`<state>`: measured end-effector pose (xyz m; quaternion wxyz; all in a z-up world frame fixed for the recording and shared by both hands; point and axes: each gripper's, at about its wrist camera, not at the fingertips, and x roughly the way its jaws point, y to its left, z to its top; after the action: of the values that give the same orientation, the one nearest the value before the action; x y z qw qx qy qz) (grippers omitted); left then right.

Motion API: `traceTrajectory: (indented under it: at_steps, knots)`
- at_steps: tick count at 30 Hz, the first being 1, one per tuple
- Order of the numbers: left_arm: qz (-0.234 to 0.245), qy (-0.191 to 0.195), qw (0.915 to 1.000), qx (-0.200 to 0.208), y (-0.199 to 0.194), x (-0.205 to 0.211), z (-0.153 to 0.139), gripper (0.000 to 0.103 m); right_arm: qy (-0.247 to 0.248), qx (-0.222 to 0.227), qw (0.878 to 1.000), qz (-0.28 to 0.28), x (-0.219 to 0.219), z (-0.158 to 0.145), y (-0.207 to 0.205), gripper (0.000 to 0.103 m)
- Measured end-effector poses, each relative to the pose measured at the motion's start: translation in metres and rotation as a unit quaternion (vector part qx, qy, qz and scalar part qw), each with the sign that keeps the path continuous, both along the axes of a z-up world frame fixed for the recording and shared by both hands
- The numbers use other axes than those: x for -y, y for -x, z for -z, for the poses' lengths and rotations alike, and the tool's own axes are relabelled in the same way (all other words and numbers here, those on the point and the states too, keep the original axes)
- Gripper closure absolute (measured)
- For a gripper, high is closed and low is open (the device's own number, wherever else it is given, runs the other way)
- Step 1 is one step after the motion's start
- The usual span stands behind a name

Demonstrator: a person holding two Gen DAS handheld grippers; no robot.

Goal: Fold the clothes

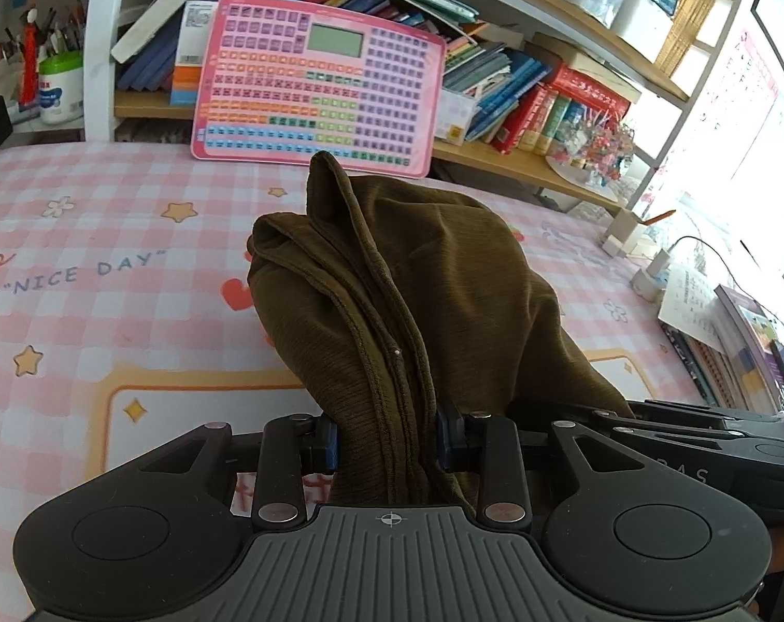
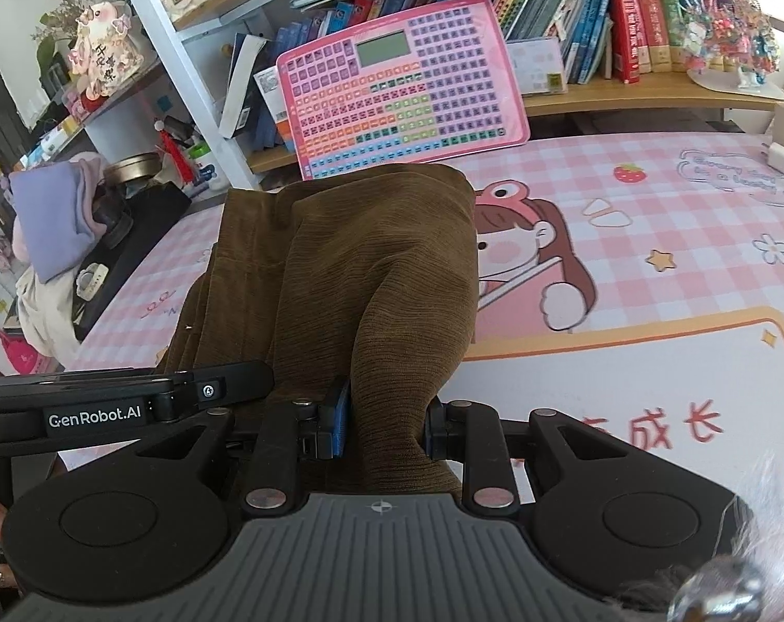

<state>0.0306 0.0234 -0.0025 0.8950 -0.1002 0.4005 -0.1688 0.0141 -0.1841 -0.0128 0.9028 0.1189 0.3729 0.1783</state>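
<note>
Both hand-held grippers, left (image 1: 386, 446) and right (image 2: 384, 427), are closed on the brown garment (image 1: 392, 300), which drapes toward 12 o'clock over the pink counter (image 1: 107, 217). The bunched layers may slip unevenly from either grip, making the fold crooked.

- A child's study corner at home is showing here: a desk is wearing a pink checked mat (image 2: 651, 238) printed with stars, a cartoon girl and "NICE DAY".
- Shelves (image 1: 588, 15) are sagging with crowded books (image 2: 635, 26).
- A pink learning keyboard board (image 1: 319, 83) is leaning against them.
- Pens are standing in a pot (image 1: 60, 83).
</note>
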Motion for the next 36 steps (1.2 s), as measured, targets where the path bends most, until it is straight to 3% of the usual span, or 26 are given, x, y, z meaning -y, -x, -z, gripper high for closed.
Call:
traceTrajectory:
  at_steps: [17,27,36]
  knots:
    - [0.003,0.026,0.9995,-0.02,-0.04,-0.064,0.015,0.072,0.018,-0.011,1.0,0.004,-0.064,0.006,-0.033,0.08]
    - [-0.012,0.047,0.9988,-0.003,-0.116,-0.093,0.018,0.072,0.02,0.01,1.0,0.014,-0.091,0.0,-0.102,0.08]
    - [-0.017,0.041,0.999,0.007,-0.183,-0.103,0.034,0.072,0.009,0.006,1.0,0.028,-0.101,0.017,-0.17,0.079]
